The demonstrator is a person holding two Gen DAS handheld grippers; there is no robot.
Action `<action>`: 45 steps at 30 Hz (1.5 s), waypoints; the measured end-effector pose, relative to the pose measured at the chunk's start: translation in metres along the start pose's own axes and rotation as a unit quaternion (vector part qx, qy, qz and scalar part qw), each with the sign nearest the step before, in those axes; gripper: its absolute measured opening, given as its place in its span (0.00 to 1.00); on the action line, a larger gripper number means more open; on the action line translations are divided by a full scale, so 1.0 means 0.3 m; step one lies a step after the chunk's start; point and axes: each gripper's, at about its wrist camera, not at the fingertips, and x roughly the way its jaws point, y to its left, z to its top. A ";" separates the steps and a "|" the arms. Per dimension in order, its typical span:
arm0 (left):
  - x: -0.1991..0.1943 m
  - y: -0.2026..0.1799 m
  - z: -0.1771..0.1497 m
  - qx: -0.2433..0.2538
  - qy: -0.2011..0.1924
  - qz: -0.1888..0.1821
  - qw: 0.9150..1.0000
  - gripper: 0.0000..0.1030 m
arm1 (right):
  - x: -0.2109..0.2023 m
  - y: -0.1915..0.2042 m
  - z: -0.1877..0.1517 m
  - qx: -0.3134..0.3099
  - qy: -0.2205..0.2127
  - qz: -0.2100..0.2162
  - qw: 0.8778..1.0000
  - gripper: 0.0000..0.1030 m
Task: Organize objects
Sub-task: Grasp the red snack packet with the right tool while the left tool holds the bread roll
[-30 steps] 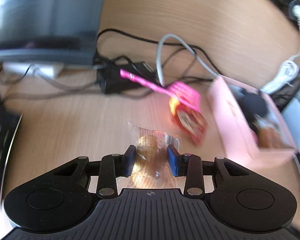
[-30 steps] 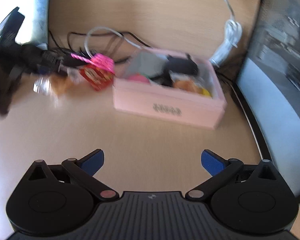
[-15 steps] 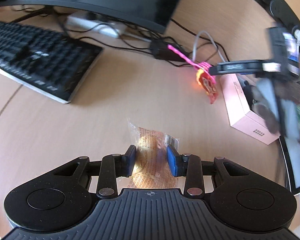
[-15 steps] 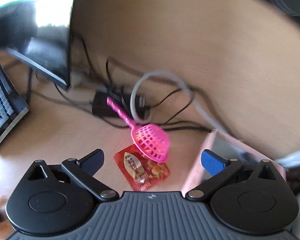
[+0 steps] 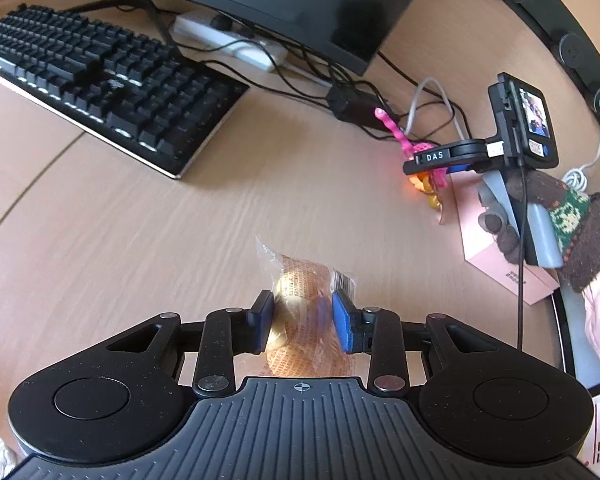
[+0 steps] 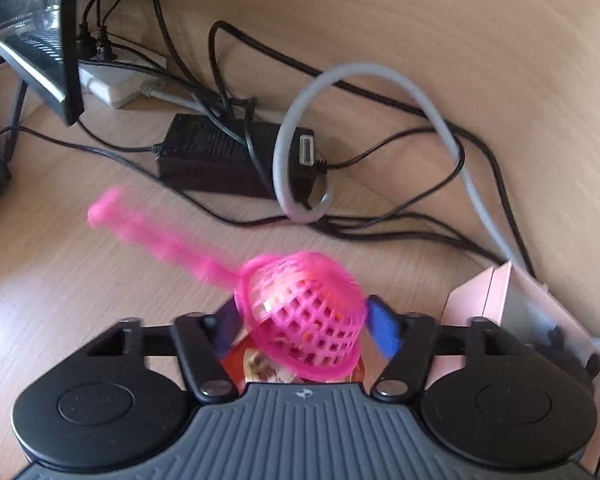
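Since half a second ago the right gripper (image 6: 300,326) has come down over the pink mesh scoop (image 6: 304,312), and its blue fingers (image 6: 384,330) have narrowed to either side of the bowl; whether they already press it I cannot tell, because the frame is blurred. Its long axis runs from the round bowl between the fingers out to the handle, which points forward and to the left, away from the fingers; the bowl is an open plastic lattice, dome-shaped. Under the scoop lies a red glossy snack packet (image 6: 260,368), close to the gripper body; a pink box (image 6: 476,296) sits just right of the right finger. The left gripper (image 5: 304,320) is clamped on a clear crinkled wrapper with a golden pastry (image 5: 304,304); the wrapper's long axis points forward beyond the fingertips, above the wooden desk (image 5: 140,232).
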 end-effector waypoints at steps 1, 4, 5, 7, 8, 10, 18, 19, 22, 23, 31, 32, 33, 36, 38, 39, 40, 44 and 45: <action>0.006 -0.009 0.001 0.003 0.002 -0.003 1.000 0.34 | -0.010 0.004 -0.017 0.001 -0.002 0.006 1.000 0.60; 0.028 -0.037 0.000 0.009 0.008 -0.012 1.000 0.33 | -0.054 0.024 -0.079 0.000 -0.009 0.024 1.000 0.58; 0.035 -0.045 -0.001 0.012 0.010 -0.015 1.000 0.33 | -0.077 0.033 -0.106 0.000 -0.011 0.032 0.999 0.58; 0.053 -0.067 -0.009 0.016 0.018 -0.022 0.999 0.32 | -0.125 0.058 -0.160 -0.003 -0.018 0.053 0.998 0.58; 0.062 -0.077 -0.013 0.017 0.022 -0.025 0.999 0.32 | -0.155 0.069 -0.193 -0.006 -0.022 0.064 0.998 0.58; 0.080 -0.099 -0.022 0.022 0.028 -0.030 0.999 0.32 | -0.208 0.087 -0.246 -0.009 -0.029 0.084 0.996 0.58; 0.140 -0.172 -0.054 0.029 0.046 -0.051 0.997 0.32 | -0.468 0.032 -0.508 0.017 -0.105 0.101 0.989 0.88; 0.153 -0.188 -0.056 0.035 0.046 -0.054 0.997 0.32 | -0.482 0.022 -0.542 0.021 -0.104 0.096 0.990 0.93; 0.167 -0.209 -0.045 0.036 0.025 -0.035 0.998 0.31 | -0.496 0.000 -0.622 0.028 -0.098 0.090 0.991 0.95; 0.162 -0.203 -0.037 0.028 0.016 -0.022 0.999 0.31 | -0.493 -0.006 -0.642 0.028 -0.098 0.079 0.992 0.95; 0.066 -0.111 0.051 -0.008 -0.041 0.030 0.999 0.31 | -0.460 -0.015 -0.657 0.067 -0.107 0.079 0.989 0.95; 0.055 -0.112 0.050 -0.002 -0.041 0.028 0.999 0.31 | -0.453 -0.010 -0.649 0.066 -0.109 0.082 0.988 0.96; 0.049 -0.117 0.046 0.002 -0.039 0.025 0.999 0.31 | -0.439 -0.002 -0.636 0.065 -0.110 0.085 0.988 0.97; 0.059 -0.139 0.009 0.020 -0.016 0.006 1.000 0.31 | -0.384 0.032 -0.590 0.061 -0.105 0.095 0.988 0.97; 0.072 -0.151 -0.025 0.037 0.007 -0.007 0.999 0.31 | -0.339 0.063 -0.558 0.057 -0.099 0.094 0.989 0.97; 0.081 -0.160 -0.042 0.048 0.018 -0.012 0.999 0.31 | -0.316 0.077 -0.544 0.055 -0.093 0.092 0.990 0.97; 0.090 -0.171 -0.057 0.059 0.028 -0.015 0.998 0.31 | -0.293 0.092 -0.531 0.054 -0.087 0.088 0.991 0.97; 0.107 -0.210 -0.088 0.094 0.046 -0.031 0.994 0.31 | -0.256 0.124 -0.513 0.052 -0.070 0.092 0.992 0.76; 0.112 -0.224 -0.091 0.103 0.047 -0.035 0.993 0.31 | -0.260 0.124 -0.517 0.055 -0.069 0.091 0.992 0.76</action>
